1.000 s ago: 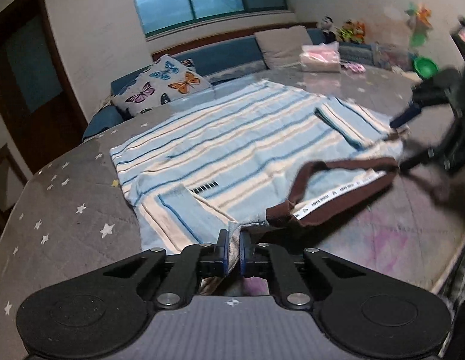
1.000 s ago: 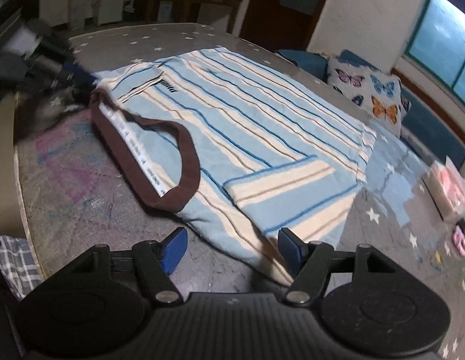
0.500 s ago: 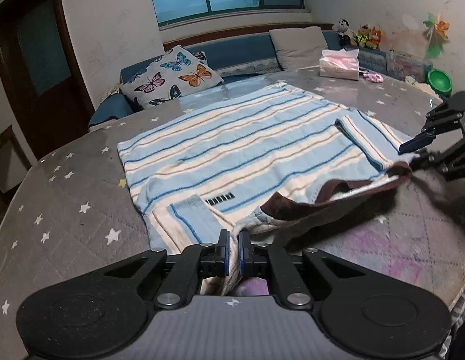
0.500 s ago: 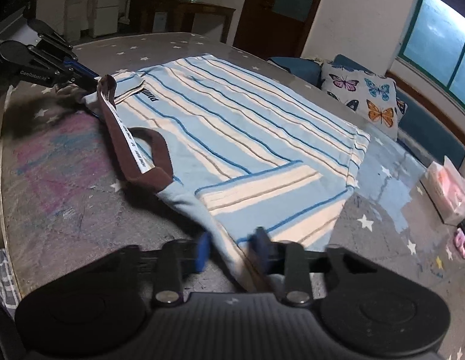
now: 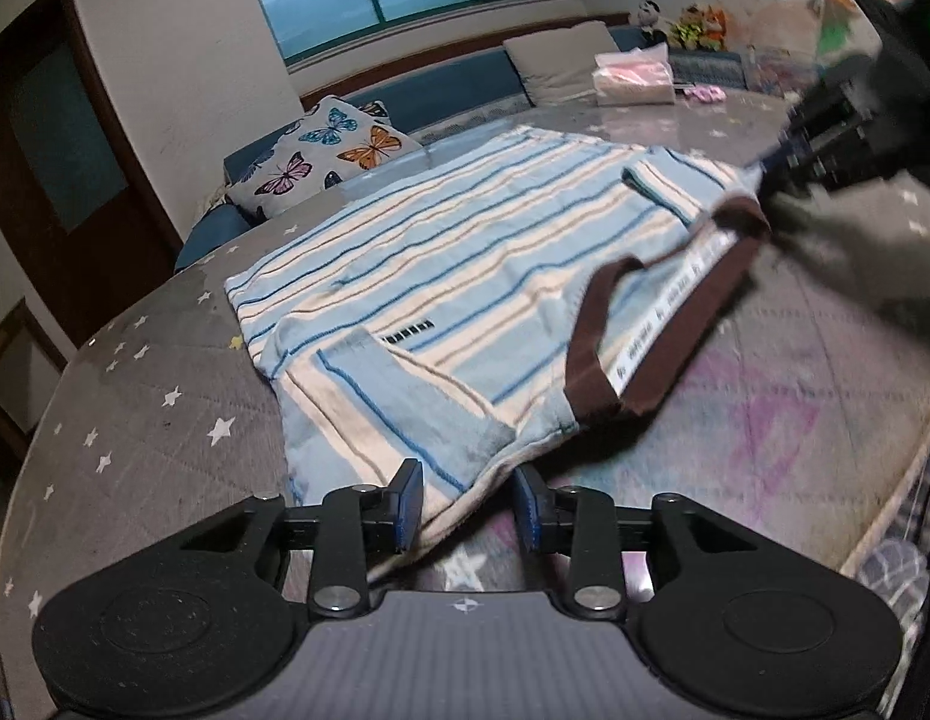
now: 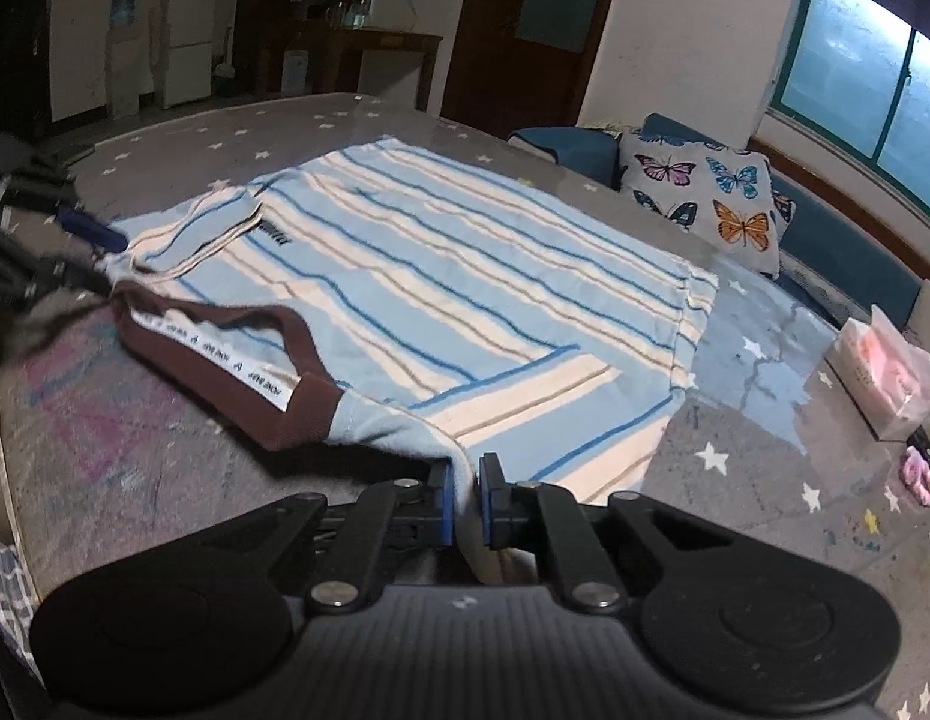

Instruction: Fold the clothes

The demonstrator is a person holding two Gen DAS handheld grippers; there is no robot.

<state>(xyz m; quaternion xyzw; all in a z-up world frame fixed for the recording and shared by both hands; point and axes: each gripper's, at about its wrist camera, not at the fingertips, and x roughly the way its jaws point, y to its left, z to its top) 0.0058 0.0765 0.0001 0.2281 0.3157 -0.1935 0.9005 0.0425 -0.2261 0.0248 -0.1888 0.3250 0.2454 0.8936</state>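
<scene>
Two grippers at the shoulders | striped shirt [image 5: 453, 276] lay flat on table [image 5: 123, 420], collar [image 6: 225, 360] at 9 o'clock in right view | left gripper [image 5: 465, 504] released, fabric between fingers | right gripper [image 6: 464, 501] clenched on shirt | advice: regrip left, lift evenly.

Left gripper [image 5: 465, 504] released since 0.5 s ago: jaws now apart, shirt [image 5: 465, 276] shoulder edge lying loose between them. Right gripper [image 6: 465, 501] gone from wide apart to clamped on opposite shoulder. Brown collar [image 5: 663, 324] reopened into a loop
</scene>
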